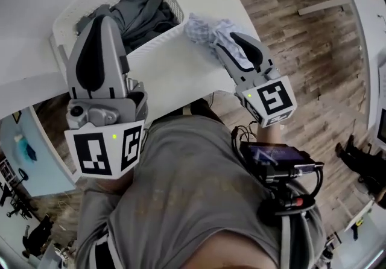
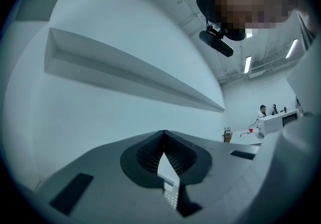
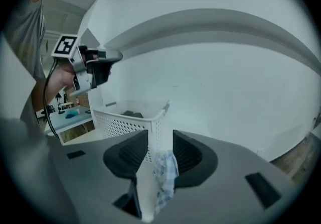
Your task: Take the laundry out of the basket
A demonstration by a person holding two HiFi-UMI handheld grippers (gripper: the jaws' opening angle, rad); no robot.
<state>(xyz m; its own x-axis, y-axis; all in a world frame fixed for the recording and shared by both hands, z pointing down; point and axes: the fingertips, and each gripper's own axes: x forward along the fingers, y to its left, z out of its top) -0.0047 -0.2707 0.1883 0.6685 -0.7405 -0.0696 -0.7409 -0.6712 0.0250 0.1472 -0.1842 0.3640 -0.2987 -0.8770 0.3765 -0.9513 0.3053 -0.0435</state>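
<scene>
A white perforated laundry basket (image 1: 158, 40) stands on the white table (image 1: 181, 78) and holds dark grey clothes (image 1: 142, 11). Above its near left corner my left gripper (image 1: 102, 22) hangs level, its jaws meeting at the tips (image 2: 163, 132) with nothing in them. To the right of the basket, a white-and-blue checked cloth (image 1: 205, 28) lies bunched on the table. My right gripper (image 1: 228, 44) is tilted down at it. In the right gripper view its jaws (image 3: 160, 135) stand apart, and the cloth (image 3: 165, 173) hangs between them against the right pad, with a gap on the left.
The table's front edge runs close to the person's body, with wooden floor (image 1: 313, 50) to the right. A screen unit with cables (image 1: 274, 159) hangs at the person's waist. A light blue surface (image 1: 24, 153) lies low at the left. In the right gripper view, the basket (image 3: 128, 122) is straight ahead.
</scene>
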